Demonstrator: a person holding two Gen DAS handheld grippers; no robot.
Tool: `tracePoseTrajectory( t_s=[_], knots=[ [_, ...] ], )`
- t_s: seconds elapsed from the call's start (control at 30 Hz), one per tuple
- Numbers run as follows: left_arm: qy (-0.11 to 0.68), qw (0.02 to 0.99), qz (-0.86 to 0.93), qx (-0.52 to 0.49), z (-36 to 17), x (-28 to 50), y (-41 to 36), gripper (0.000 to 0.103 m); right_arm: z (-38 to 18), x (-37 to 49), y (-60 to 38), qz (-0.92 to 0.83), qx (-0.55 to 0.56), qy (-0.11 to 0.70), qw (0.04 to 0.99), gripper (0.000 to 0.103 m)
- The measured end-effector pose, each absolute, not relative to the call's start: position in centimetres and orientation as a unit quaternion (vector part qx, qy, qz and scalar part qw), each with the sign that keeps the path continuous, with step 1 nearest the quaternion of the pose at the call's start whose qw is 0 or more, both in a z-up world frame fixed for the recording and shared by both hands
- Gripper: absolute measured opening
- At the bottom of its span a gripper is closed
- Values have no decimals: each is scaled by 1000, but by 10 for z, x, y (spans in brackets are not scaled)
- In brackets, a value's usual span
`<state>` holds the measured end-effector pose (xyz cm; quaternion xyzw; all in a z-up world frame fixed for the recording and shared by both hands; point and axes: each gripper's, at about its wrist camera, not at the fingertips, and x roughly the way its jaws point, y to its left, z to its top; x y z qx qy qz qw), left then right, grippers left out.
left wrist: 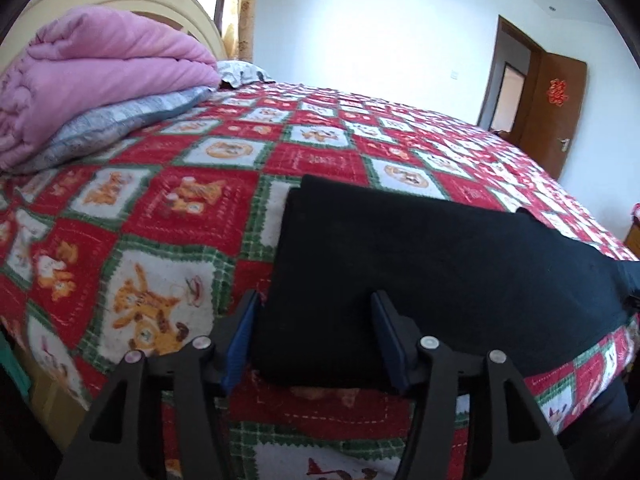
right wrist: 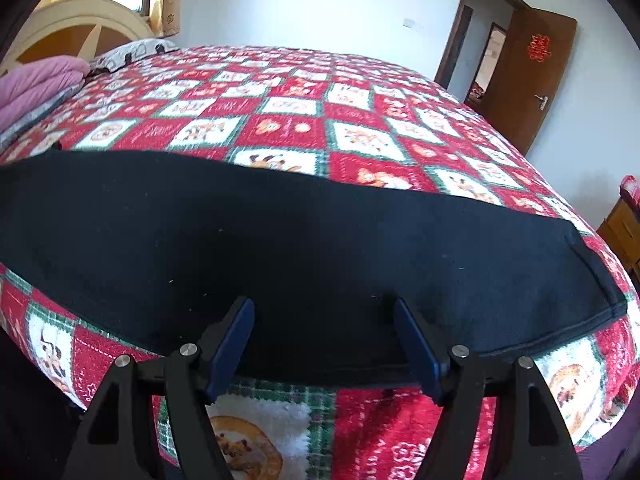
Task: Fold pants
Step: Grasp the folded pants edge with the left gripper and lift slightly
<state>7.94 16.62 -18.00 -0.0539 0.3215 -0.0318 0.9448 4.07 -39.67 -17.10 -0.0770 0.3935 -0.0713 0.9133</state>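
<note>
Left gripper (left wrist: 314, 302): we see its blue pads straddling the near corner of the black fleece pants (left wrist: 420, 264), jaws partly apart, no pinch visible
Right gripper (right wrist: 324, 310): wide, over the pants' near edge; this view alone shows the hem
Count: one pair of pants, two grippers
Room: red patchwork bedspread (right wrist: 280, 92) lies open beyond; only the left view shows the whole folded pink blanket (left wrist: 80, 72)

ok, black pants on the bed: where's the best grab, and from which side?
Judging by the frames, take the near long edge of the black pants, coming in from the bed's near side, fingers low along the quilt. The pants lie flat, so only an edge offers something to pinch. Left gripper suits the squared left end, right gripper further right.
</note>
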Motion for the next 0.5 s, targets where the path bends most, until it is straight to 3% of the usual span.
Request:
tracePoseTrajectory(
  t_s=[0.1, 0.23, 0.3, 0.5],
  knots=[
    [291, 957, -5, -3, -158, 75, 149, 63, -156, 32, -408, -80, -68, 374, 921, 73],
    [251, 968, -25, 8, -129, 69, 124, 86, -124, 15, -447, -111, -17, 334, 936, 73],
    [252, 966, -49, 1, -125, 72, 110, 91, -107, 2, -478, -145, 24, 311, 939, 73],
    [277, 957, -84, 2, -142, 92, 68, 91, -91, -30, -568, -228, 139, 279, 922, 73]
  ],
)
